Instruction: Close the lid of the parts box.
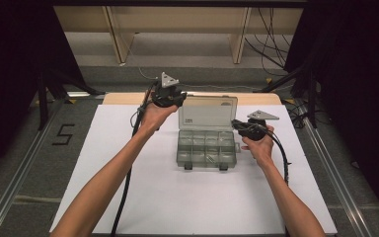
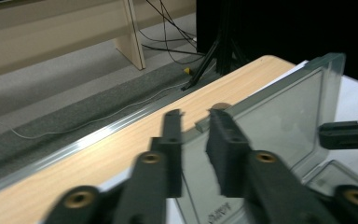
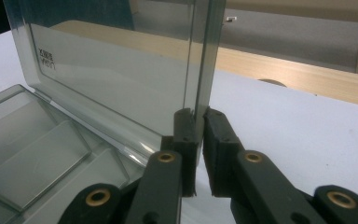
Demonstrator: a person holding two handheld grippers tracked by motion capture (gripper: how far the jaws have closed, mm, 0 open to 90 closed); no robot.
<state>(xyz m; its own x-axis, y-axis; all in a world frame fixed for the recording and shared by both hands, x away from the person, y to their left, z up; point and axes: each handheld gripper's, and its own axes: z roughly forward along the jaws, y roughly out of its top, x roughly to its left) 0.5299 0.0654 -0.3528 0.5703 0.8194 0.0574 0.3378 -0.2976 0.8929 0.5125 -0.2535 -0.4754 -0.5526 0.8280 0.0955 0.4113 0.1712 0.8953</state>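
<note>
Our right hand-held gripper (image 3: 198, 114) pinches the lid (image 3: 121, 70); our left (image 2: 193, 116) stands nearly closed, empty. Any slip drops it.

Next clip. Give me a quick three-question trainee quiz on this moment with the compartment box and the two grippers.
1. True or false: the lid of the clear compartment box stands open.
2. Which part of the box does the right gripper clamp? A) a front latch B) the side edge of the lid C) a divider in the tray
3. Name the surface directly under the box.

Key
1. True: the lid stands up from the back of the tray.
2. B: in the right gripper view its pads press on the lid's edge. The left gripper is at the lid's top corner, jaws close together.
3. A white sheet spread over the wooden table.
</note>
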